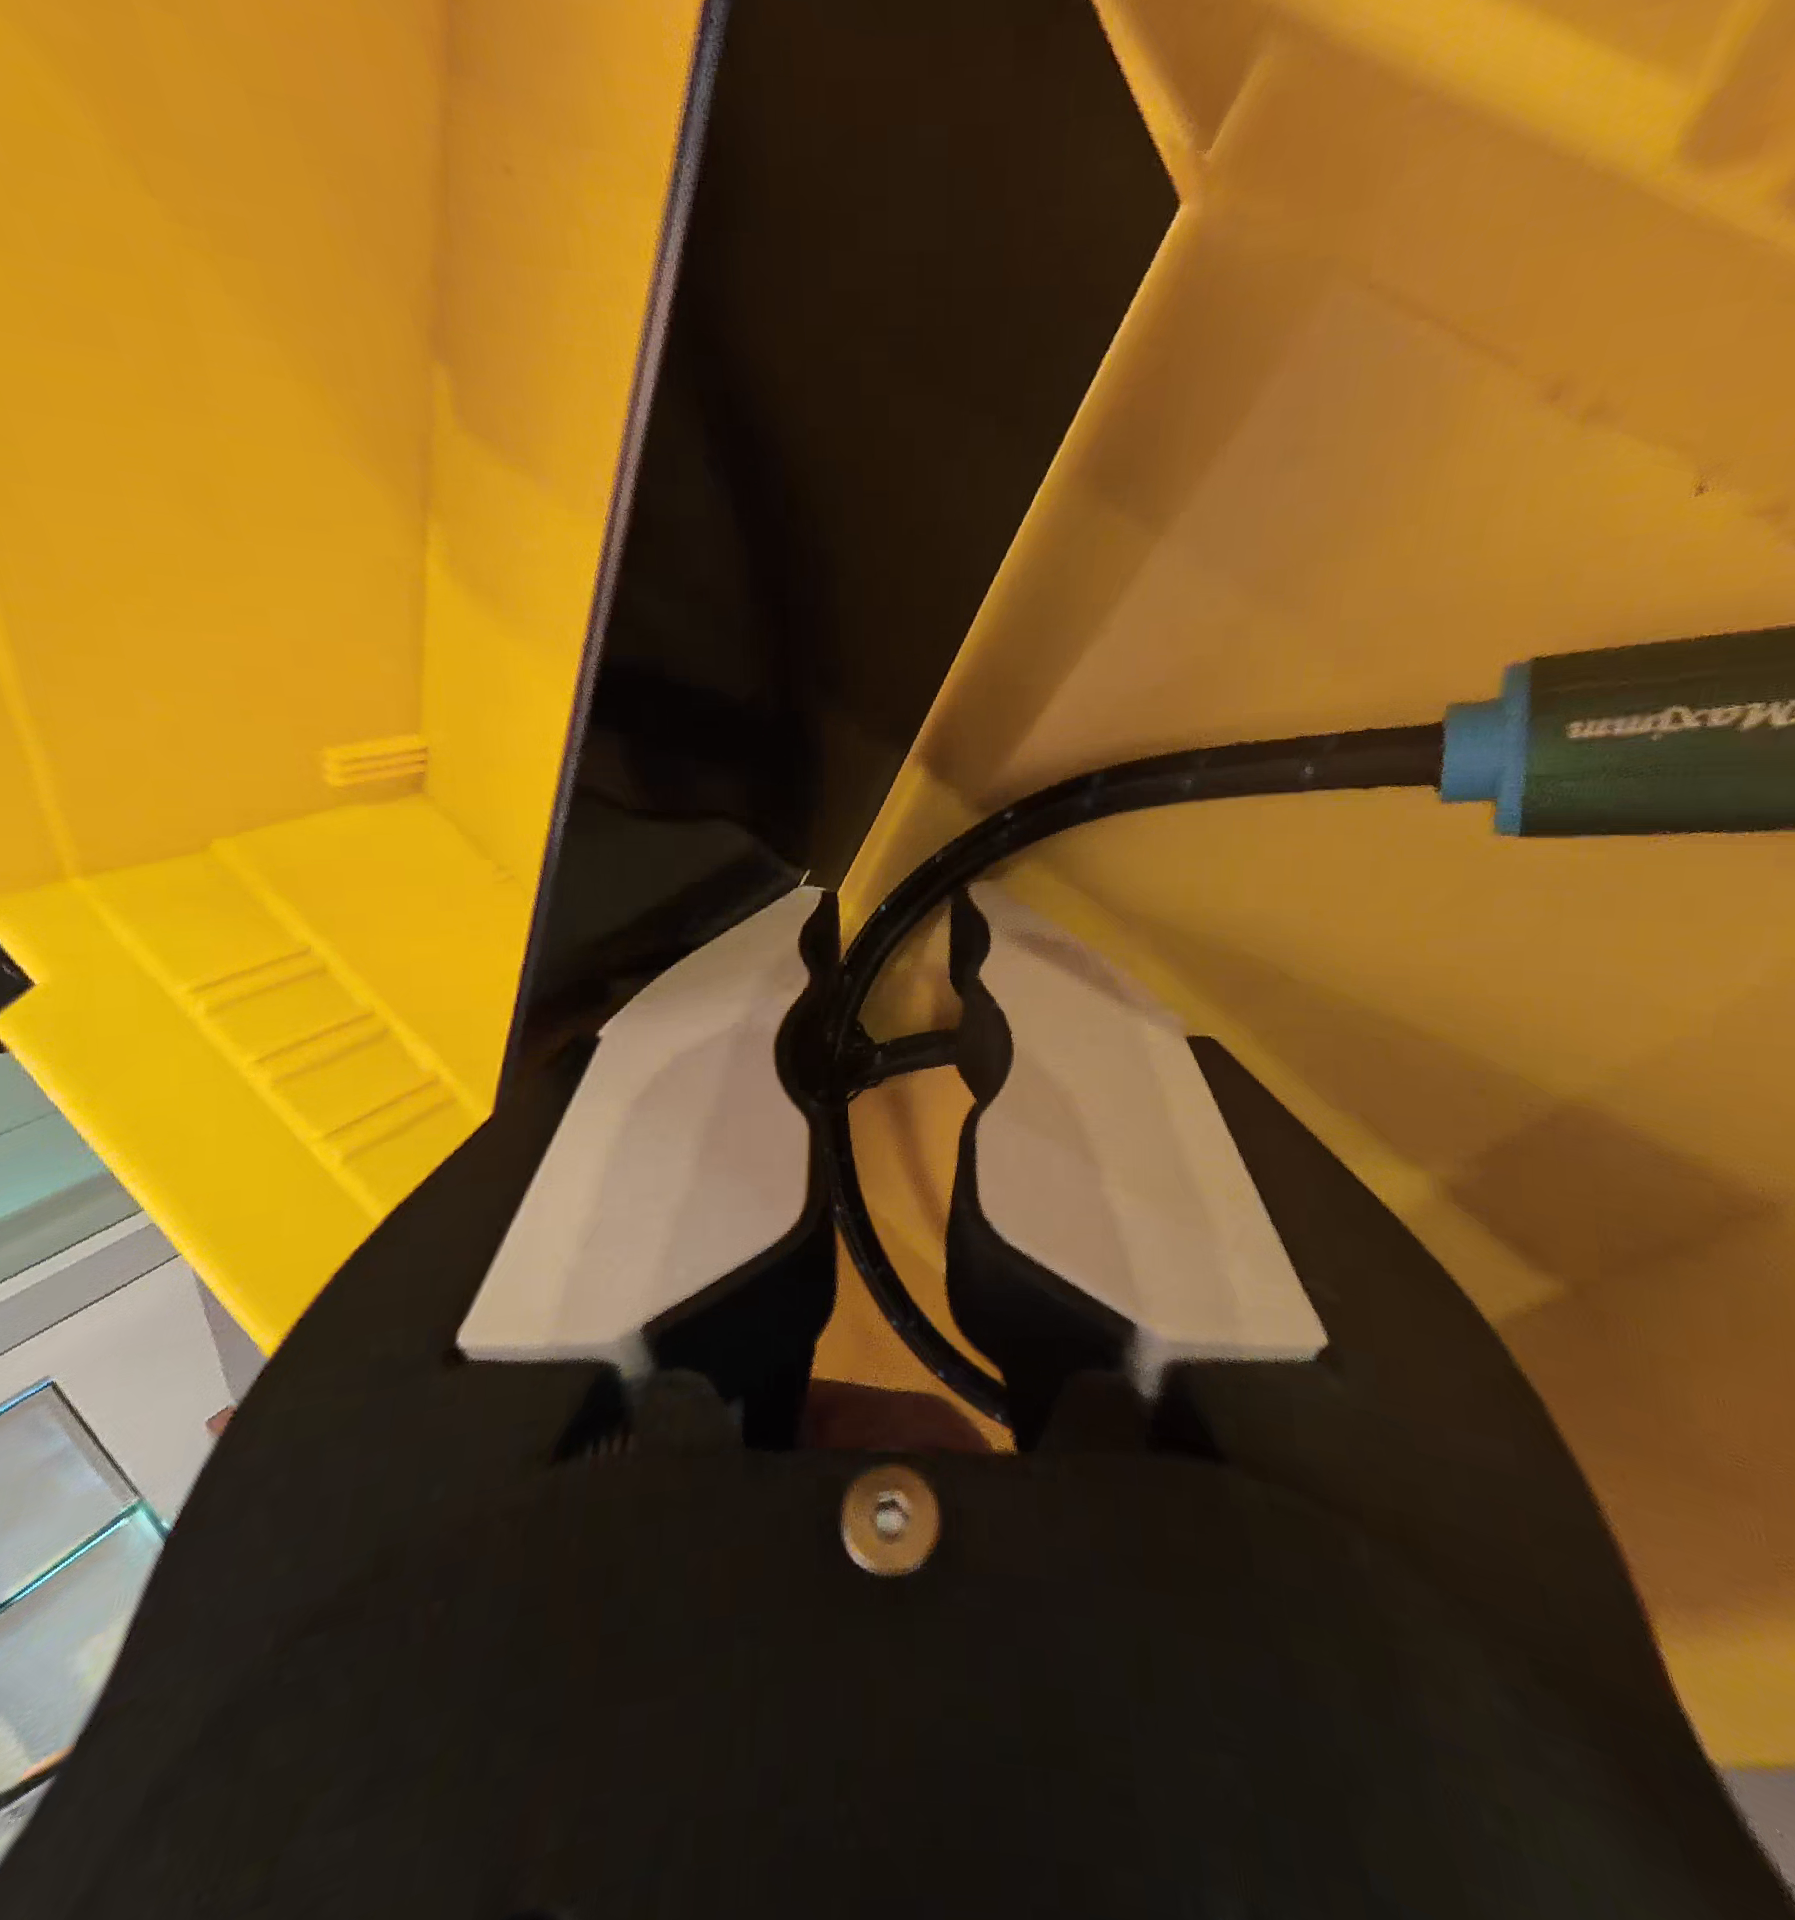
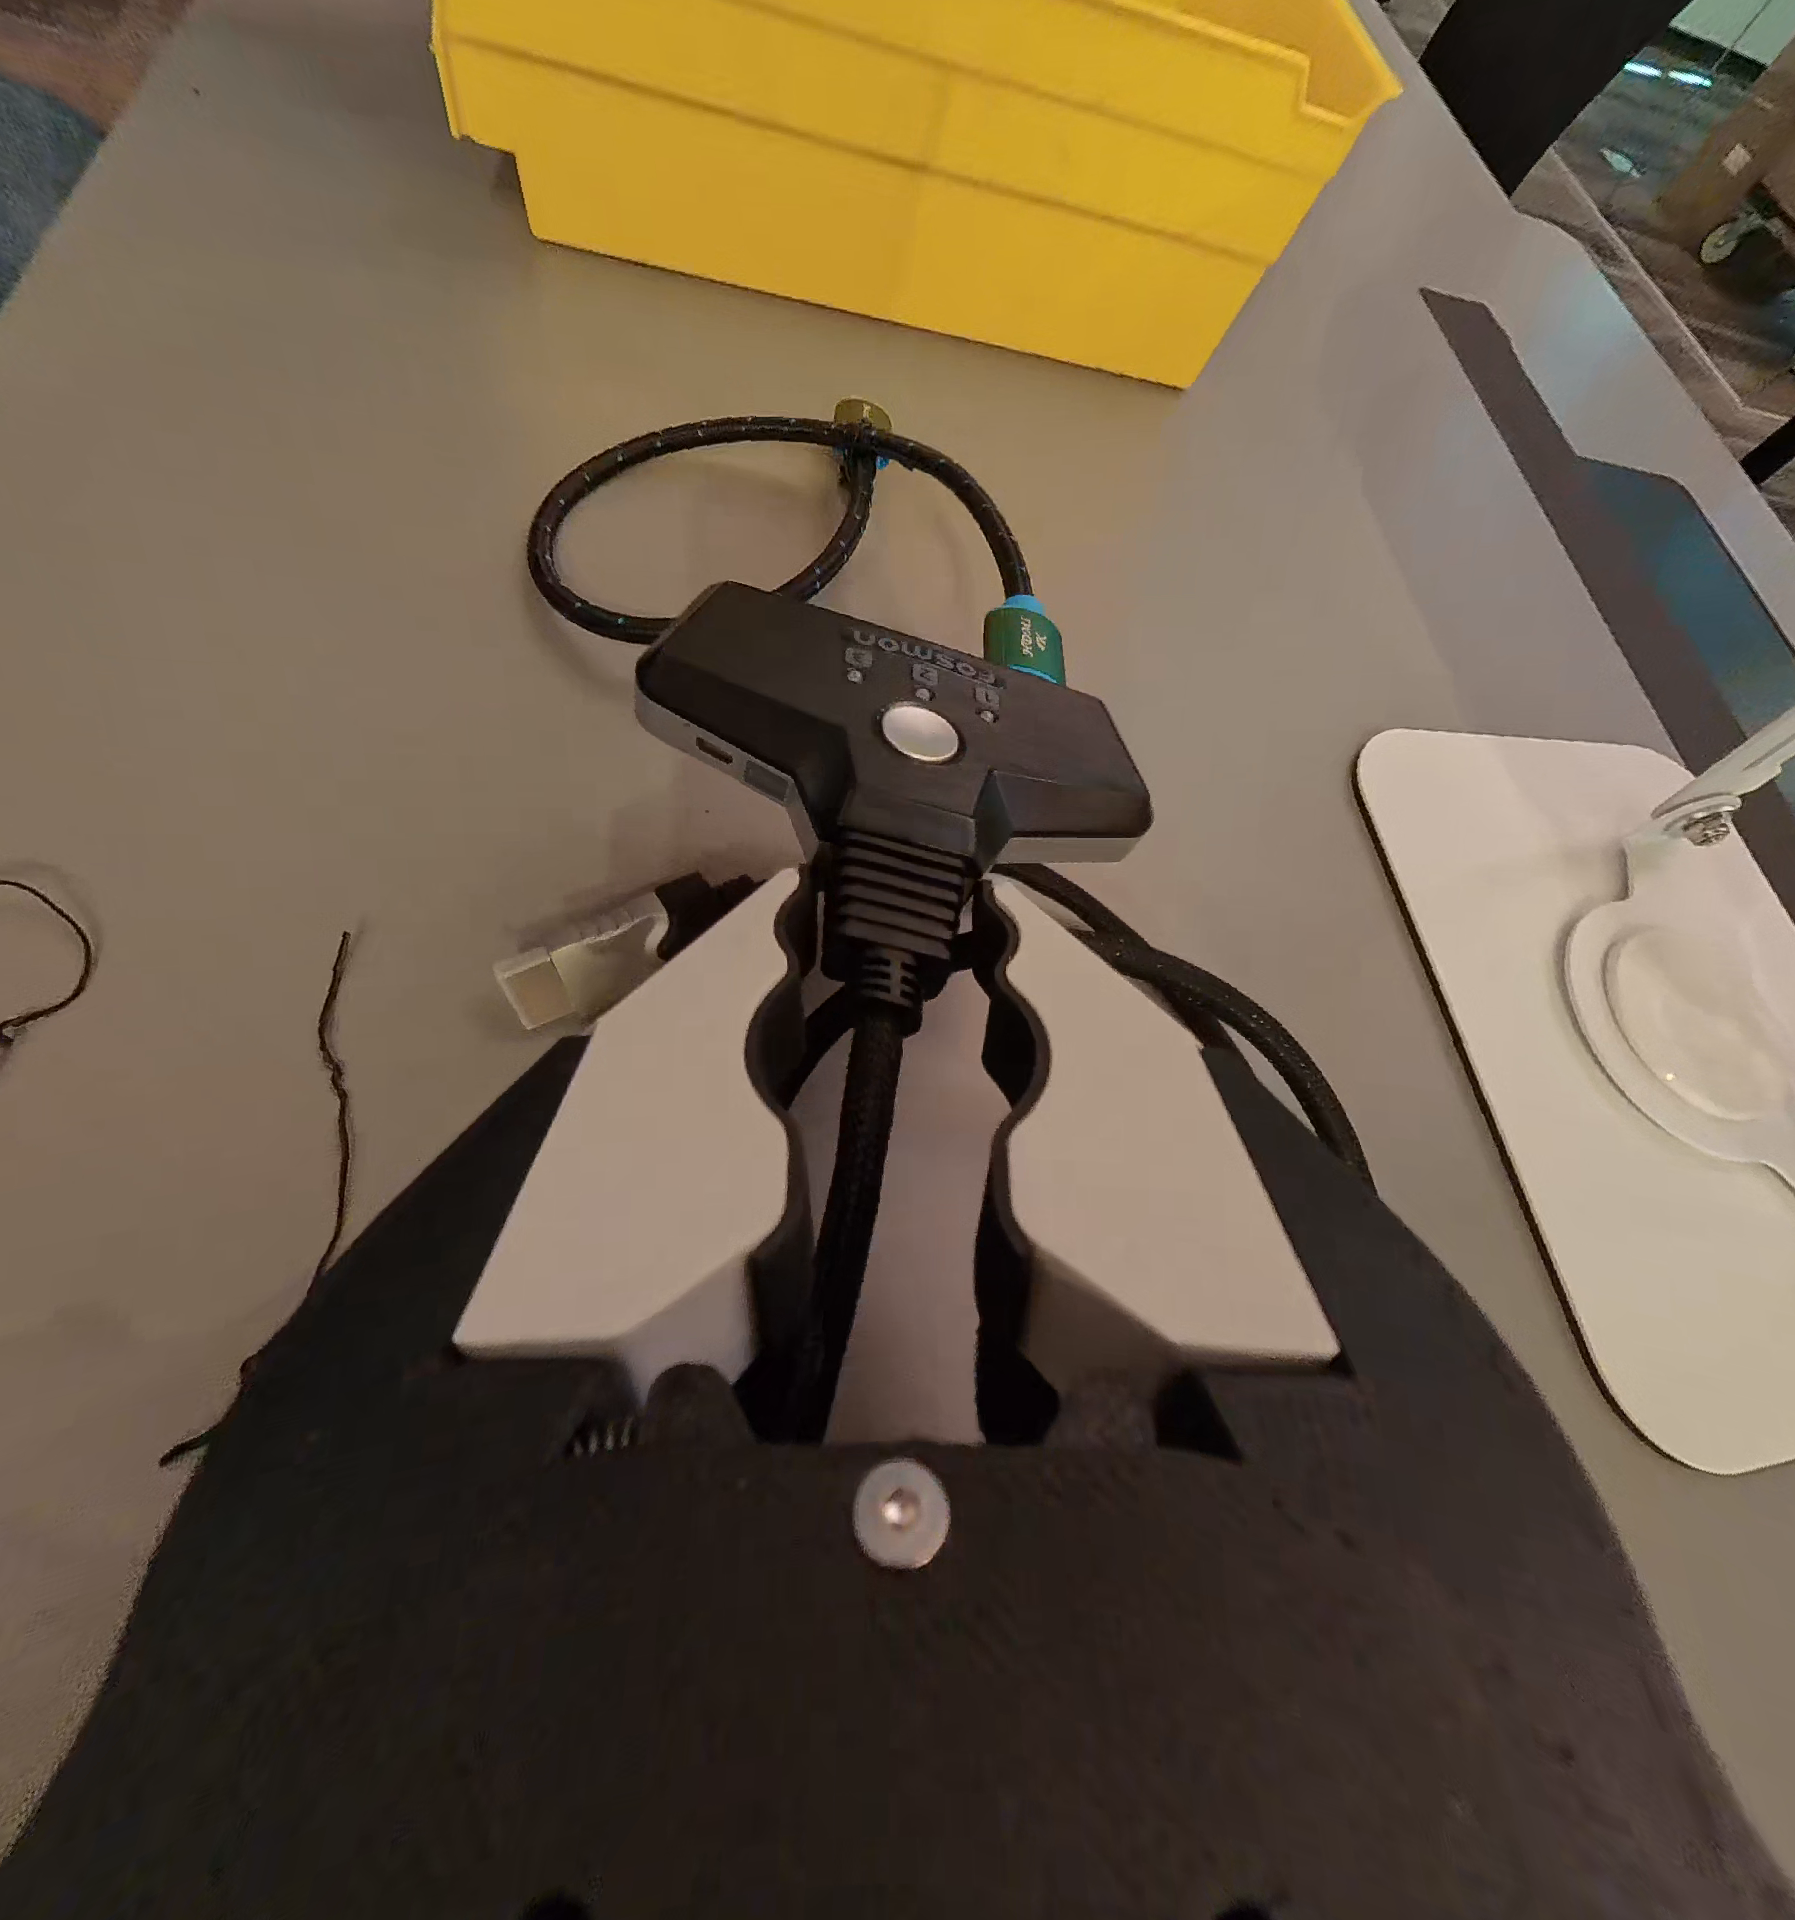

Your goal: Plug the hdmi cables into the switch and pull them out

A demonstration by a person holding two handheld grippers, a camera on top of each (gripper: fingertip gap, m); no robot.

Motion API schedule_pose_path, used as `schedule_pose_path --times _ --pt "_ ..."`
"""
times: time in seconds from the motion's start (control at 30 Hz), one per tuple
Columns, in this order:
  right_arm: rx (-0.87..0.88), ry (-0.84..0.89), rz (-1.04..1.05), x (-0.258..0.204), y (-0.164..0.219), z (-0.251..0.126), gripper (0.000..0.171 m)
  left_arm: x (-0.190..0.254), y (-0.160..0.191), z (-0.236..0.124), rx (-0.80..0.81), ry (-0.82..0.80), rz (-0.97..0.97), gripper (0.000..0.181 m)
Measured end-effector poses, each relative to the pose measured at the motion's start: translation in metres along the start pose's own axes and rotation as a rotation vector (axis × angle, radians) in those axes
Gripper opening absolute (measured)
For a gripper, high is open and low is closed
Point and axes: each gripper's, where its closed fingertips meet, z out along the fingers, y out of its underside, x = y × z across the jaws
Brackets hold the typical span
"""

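Observation:
In the right wrist view my right gripper (image 2: 888, 894) is shut on the ribbed cable neck of the black HDMI switch (image 2: 893, 717) and holds it just above the grey table (image 2: 249, 623). One green and blue HDMI plug (image 2: 1023, 646) sits in the switch's far side; its black braided cable (image 2: 560, 520) loops on the table. In the left wrist view my left gripper (image 1: 893, 925) is inside a yellow bin (image 1: 249, 416). Its jaws stand apart around another black HDMI cable (image 1: 872, 935) with a tie. That cable's green and blue plug (image 1: 1682, 738) lies to the right.
A black divider (image 1: 768, 468) splits the bin ahead of my left gripper. In the right wrist view the yellow bin (image 2: 872, 187) stands at the table's far side. A white pad with a clear holder (image 2: 1599, 1091) lies right. Loose black threads (image 2: 337, 1091) and a silver plug (image 2: 560, 977) lie left. My hands' fingertips stand some 40 cm from each other.

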Motion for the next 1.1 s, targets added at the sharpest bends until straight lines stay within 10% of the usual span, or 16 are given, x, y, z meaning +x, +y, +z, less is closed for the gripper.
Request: schedule_pose_path --times 0.5,0.87,1.1 --pt "0.037 -0.035 0.021 -0.008 -0.012 -0.001 0.047 -0.024 -0.008 -0.03 0.153 -0.18 -0.056 0.006" --pt "0.291 0.152 0.002 0.011 -0.078 -0.038 0.037 -0.064 -0.056 -0.153 0.643 -0.302 -0.32 0.006" --pt "0.518 0.188 -0.003 -0.011 -0.179 -0.053 0.029 -0.039 -0.141 -0.269 1.142 -0.082 -0.318 0.006"
